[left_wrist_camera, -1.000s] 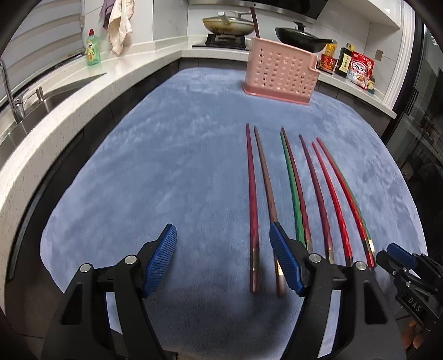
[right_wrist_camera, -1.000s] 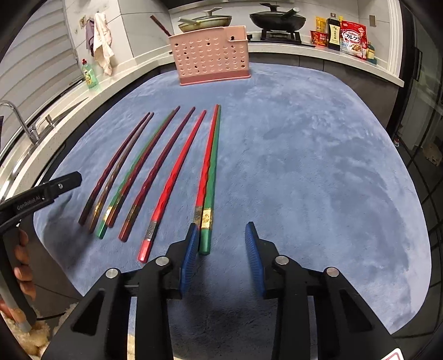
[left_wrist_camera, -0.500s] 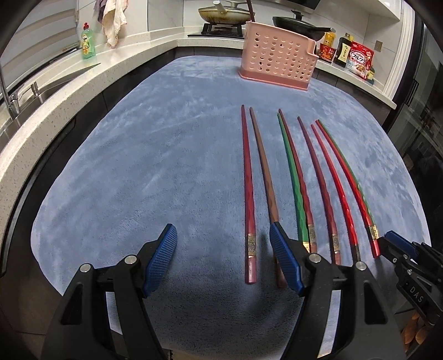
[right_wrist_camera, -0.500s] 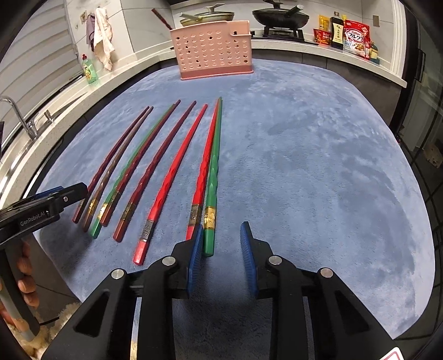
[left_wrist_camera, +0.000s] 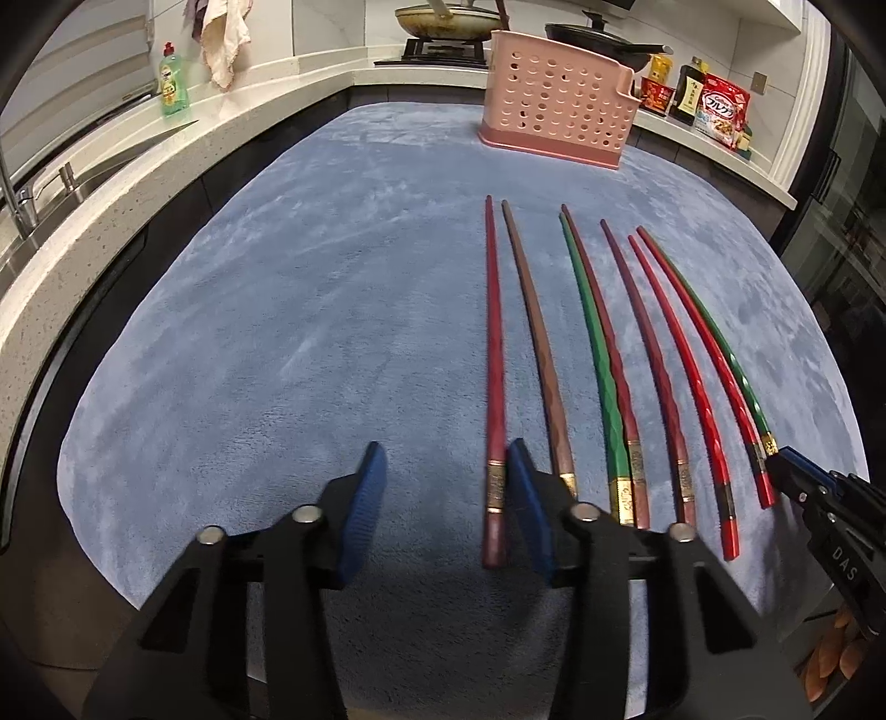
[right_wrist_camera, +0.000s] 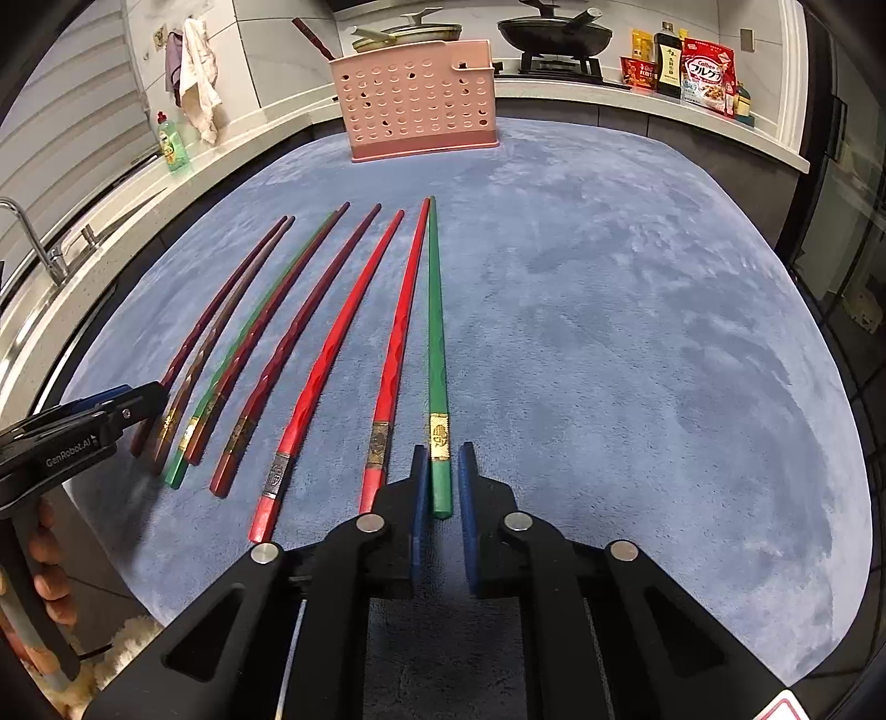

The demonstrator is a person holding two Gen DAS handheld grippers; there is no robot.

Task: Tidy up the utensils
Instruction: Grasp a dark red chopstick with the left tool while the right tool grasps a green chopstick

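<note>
Several chopsticks in red, dark red, brown and green lie side by side on a blue mat [left_wrist_camera: 277, 343]. A pink perforated basket [left_wrist_camera: 556, 119] stands at the mat's far edge. My left gripper [left_wrist_camera: 447, 446] hovers over the row's left end. Its jaws are closing, and the near end of the dark red chopstick [left_wrist_camera: 494, 421] lies between them beside the right pad, untouched by the left pad. My right gripper [right_wrist_camera: 443, 448] is shut on the near end of the green chopstick [right_wrist_camera: 436, 332], the rightmost one, which still rests on the mat.
A white counter wraps round the mat, with a sink and tap [right_wrist_camera: 33, 243] at left and a green soap bottle [left_wrist_camera: 174, 83]. Pans sit on the stove [right_wrist_camera: 554, 33] behind the basket, and food packets [right_wrist_camera: 706, 75] stand at the back right. A hand [right_wrist_camera: 50, 576] holds the left gripper.
The left jaws have narrowed, bringing the dark red chopstick's end between them. The right gripper edged left and its jaws closed onto the green chopstick's end.
</note>
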